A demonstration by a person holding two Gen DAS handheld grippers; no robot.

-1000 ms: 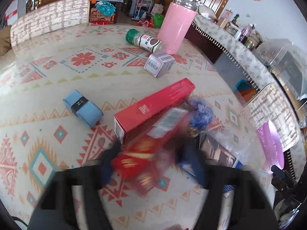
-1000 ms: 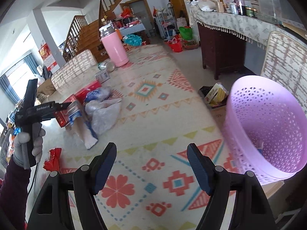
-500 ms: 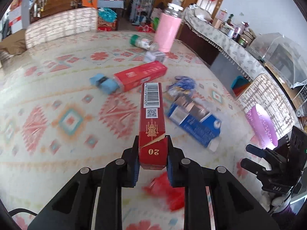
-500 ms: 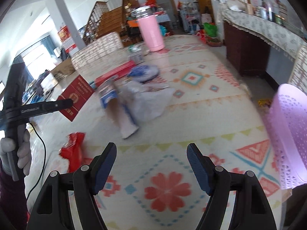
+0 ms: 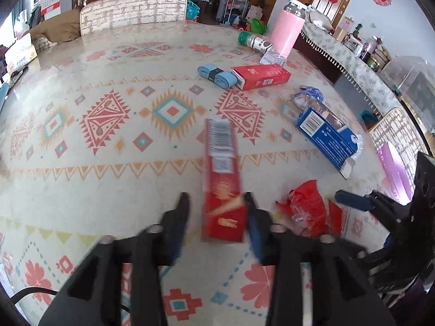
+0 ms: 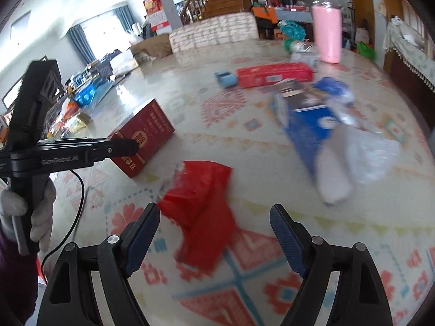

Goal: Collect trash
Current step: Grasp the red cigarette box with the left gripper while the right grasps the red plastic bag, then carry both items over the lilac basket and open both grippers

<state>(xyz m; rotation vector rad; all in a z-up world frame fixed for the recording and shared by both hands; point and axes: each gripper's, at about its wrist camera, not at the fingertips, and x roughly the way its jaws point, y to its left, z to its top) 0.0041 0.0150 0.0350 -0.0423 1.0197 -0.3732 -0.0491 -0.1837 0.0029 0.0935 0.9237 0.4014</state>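
Two grippers, yours: left gripper opening, red box between its jaws, a gap showing on one side (box blurred); right gripper released and widening over the red wrapper on the patterned table.

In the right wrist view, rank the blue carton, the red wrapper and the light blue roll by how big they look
1. Blue carton and red wrapper: alike, and the wrapper is nearer, so unranked.
2. Light blue roll: smallest, though farthest.
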